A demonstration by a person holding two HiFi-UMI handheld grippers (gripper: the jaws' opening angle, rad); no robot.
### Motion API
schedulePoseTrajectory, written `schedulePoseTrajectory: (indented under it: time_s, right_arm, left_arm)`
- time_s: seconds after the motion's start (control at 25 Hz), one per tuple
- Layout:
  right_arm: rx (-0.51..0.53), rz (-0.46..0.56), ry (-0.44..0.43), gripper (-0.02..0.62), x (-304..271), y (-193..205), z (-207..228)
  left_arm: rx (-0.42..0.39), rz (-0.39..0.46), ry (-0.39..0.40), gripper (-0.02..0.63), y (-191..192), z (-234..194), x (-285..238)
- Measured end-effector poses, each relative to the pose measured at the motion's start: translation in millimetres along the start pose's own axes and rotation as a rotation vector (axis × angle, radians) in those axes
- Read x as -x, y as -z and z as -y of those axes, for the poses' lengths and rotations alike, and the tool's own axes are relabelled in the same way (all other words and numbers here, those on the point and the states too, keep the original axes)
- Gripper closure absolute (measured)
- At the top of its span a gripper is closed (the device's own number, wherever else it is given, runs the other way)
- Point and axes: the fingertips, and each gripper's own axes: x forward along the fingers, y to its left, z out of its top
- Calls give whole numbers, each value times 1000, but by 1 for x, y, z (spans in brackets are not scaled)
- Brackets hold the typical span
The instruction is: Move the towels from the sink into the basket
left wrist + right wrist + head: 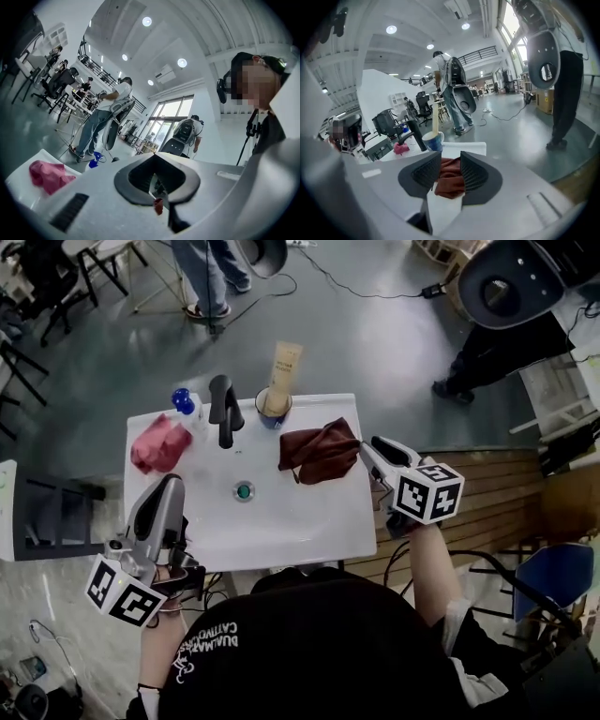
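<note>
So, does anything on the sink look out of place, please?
Only the towels: the brown towel lies crumpled at the right rear of the sink and the pink towel is bunched at its left rear, both up on the rim. Nothing looks spilled or damaged.

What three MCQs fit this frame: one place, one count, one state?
1. Where is the pink towel? A) far-left corner of the sink, by the blue bottle B) over the drain C) draped on the faucet
2. How many towels lie on the sink? A) one B) two C) three
3. The right gripper jaws are: A) apart, brown towel showing between them B) shut, empty C) shut on the cup
Key: 1 A, head view shows it beside the bottle; 2 B, one pink, one brown; 3 A, right gripper view shows the gap.
</note>
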Motion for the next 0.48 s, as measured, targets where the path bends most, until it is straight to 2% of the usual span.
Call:
schedulePoseTrajectory:
  time_s: [0.12,0.24,0.48]
  right_arm:
    - [-22,-77,41,439,-14,28,22]
    - [-47,-131,51,433,-26,48,35]
    - [-90,-173,55,432,-45,70,48]
  left_arm:
    - [11,-19,10,603,8,1,-4]
    - [9,-29,3,603,11,1,-2]
    - [2,-21,-39,603,9,2,12]
